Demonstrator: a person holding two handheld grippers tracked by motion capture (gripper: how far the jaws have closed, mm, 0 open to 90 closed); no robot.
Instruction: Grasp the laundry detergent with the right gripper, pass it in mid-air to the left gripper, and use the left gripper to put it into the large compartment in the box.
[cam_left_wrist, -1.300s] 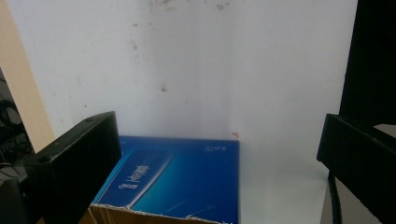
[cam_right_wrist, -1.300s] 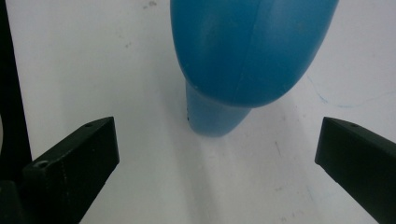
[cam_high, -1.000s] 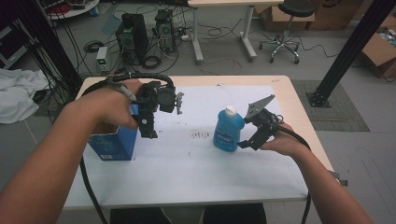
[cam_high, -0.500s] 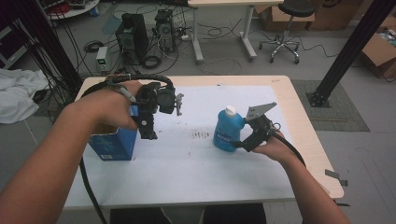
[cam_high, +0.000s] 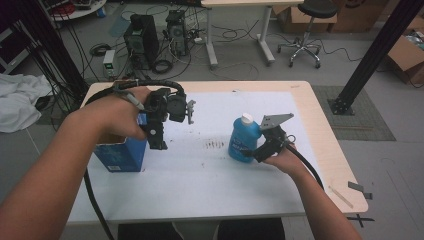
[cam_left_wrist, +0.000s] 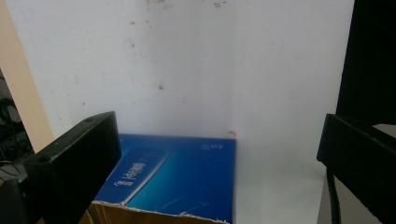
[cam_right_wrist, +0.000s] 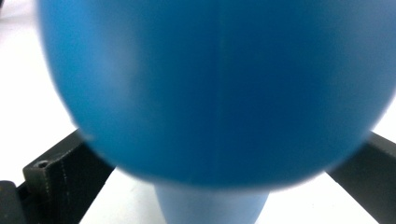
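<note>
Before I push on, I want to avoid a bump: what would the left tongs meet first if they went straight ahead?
Probably the blue box: its torn top edge sits between the open left tongs, just ahead and low. Beyond it lies the white mat. Depth is unclear, so they might pass just above the box.

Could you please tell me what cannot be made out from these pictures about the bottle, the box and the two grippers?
- Blue bottle: in the right gripper view it is a close blur, so its label is unreadable and jaw contact is unclear.
- Right gripper: in the high view the bottle hides its jaw tips.
- Blue box: cut off by the bottom edge of the left gripper view; its print is too small.
- Left gripper: in the high view the hand covers part of the box.
</note>
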